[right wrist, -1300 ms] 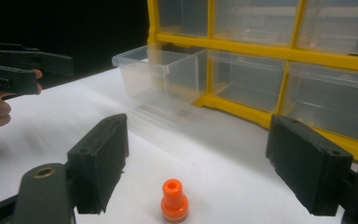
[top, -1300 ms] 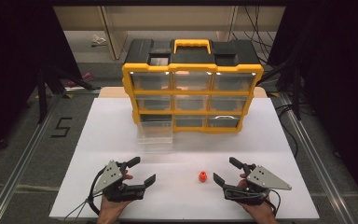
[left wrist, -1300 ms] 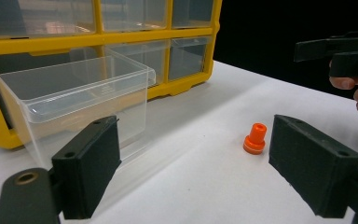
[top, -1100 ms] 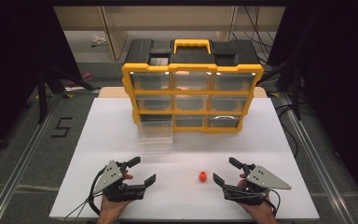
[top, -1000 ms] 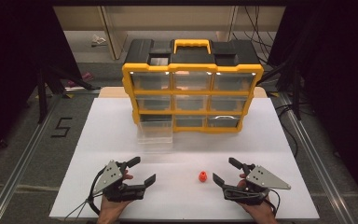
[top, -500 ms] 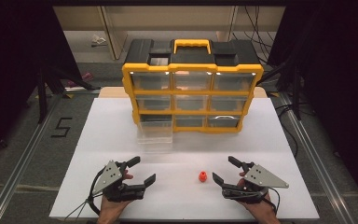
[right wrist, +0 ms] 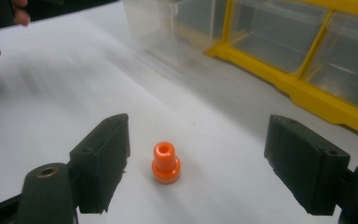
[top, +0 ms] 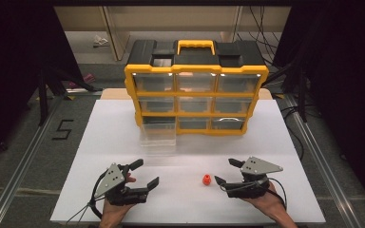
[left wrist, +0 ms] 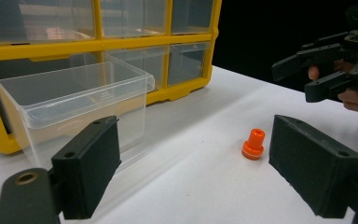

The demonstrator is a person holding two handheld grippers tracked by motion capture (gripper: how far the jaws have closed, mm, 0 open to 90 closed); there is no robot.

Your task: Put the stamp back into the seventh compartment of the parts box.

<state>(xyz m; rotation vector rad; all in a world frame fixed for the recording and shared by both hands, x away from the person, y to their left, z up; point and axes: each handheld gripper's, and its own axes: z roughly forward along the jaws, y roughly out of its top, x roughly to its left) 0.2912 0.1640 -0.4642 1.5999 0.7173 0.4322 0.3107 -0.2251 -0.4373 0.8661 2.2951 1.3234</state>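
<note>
Lining up the right tool point(top: 222, 173) on the orange plug point(top: 206, 179): its jaws stand wide apart with nothing between the pads, and in the right gripper view the orange plug point(right wrist: 166, 163) sits on the bench just ahead of the tips, closer to one jaw than centred, not touching either. We read it as upright, wide flange down, hollow neck up, so its long axis is vertical and a level pinch across the neck should work. Left tool point(top: 142, 173) is also released, jaws spread, resting low on the bench point(top: 123, 137); from its own camera the plug point(left wrist: 253, 144) lies ahead and off towards one jaw, clearly farther away. So the right hand is the nearer one and we'd judge it takes the pick. Beyond the plug, the clear drawer point(top: 158, 134) is pulled out of the bottom row of the yellow organizer point(top: 196, 99), open side up, well apart from the plug: likely drop point.
</note>
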